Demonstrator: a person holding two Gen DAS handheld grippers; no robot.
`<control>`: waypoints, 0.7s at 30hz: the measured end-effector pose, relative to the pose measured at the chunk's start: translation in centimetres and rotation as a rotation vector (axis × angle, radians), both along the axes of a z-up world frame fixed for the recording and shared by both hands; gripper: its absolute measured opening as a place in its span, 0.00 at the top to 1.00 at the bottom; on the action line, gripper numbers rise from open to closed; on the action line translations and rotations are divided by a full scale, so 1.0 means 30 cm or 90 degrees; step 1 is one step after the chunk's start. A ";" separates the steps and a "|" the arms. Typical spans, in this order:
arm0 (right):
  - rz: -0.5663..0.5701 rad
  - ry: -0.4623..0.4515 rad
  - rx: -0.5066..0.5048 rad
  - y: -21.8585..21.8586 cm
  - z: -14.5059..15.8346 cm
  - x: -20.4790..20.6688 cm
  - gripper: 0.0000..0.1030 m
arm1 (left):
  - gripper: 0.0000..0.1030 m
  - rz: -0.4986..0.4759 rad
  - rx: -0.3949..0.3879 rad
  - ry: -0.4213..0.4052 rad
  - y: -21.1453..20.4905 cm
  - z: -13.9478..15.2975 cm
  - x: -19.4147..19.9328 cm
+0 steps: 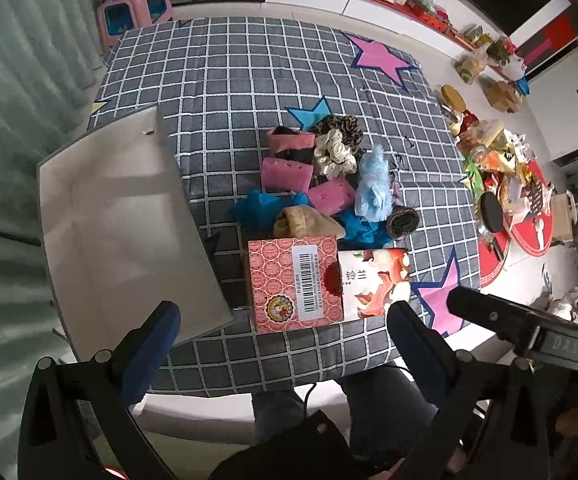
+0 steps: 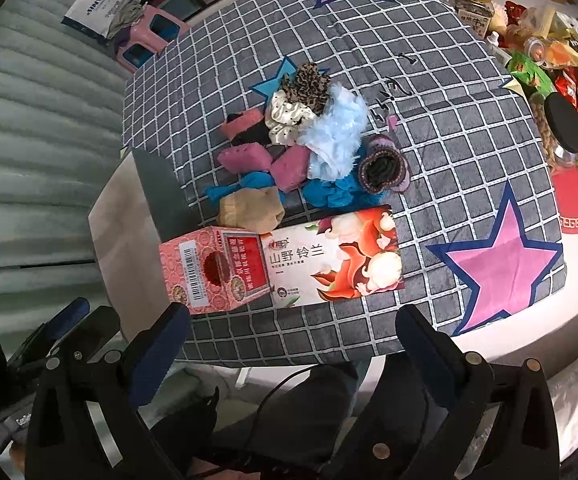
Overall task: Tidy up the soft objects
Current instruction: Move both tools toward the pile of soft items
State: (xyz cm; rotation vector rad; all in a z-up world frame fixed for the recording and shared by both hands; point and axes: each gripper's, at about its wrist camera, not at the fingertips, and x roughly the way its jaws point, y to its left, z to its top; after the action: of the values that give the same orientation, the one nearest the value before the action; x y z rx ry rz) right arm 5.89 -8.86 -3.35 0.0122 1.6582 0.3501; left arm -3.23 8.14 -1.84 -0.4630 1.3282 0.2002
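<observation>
A pile of soft things lies mid-table on the grey checked cloth [image 1: 225,80]: pink pads [image 1: 287,174], a leopard scrunchie [image 1: 339,126], a cream dotted scrunchie [image 1: 335,154], a light blue fluffy piece [image 1: 375,186], blue cloth [image 1: 259,210], a beige sock [image 1: 305,222] and a dark round scrunchie [image 1: 403,222]. The pile also shows in the right wrist view [image 2: 335,136]. A red carton [image 1: 295,282] and a white floral box [image 1: 375,280] lie in front of it. My left gripper [image 1: 285,348] and right gripper [image 2: 293,352] are open and empty, at the near table edge.
A white tray [image 1: 121,220] sits at the table's left. Jars, snack packs and red mats [image 1: 529,232] crowd the right side. A pink stool [image 1: 135,8] stands beyond the table. The right gripper's body [image 1: 529,332] shows at lower right of the left wrist view.
</observation>
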 end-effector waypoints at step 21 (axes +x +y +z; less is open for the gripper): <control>0.025 0.043 -0.017 -0.067 -0.130 0.184 0.00 | 0.00 0.057 -0.011 0.078 -0.013 -0.097 0.161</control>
State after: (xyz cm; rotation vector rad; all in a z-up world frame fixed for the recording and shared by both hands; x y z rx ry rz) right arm 11.41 -10.86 -7.25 -0.0288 1.7314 0.3596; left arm 1.61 7.75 -4.74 -0.5323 1.4313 0.2965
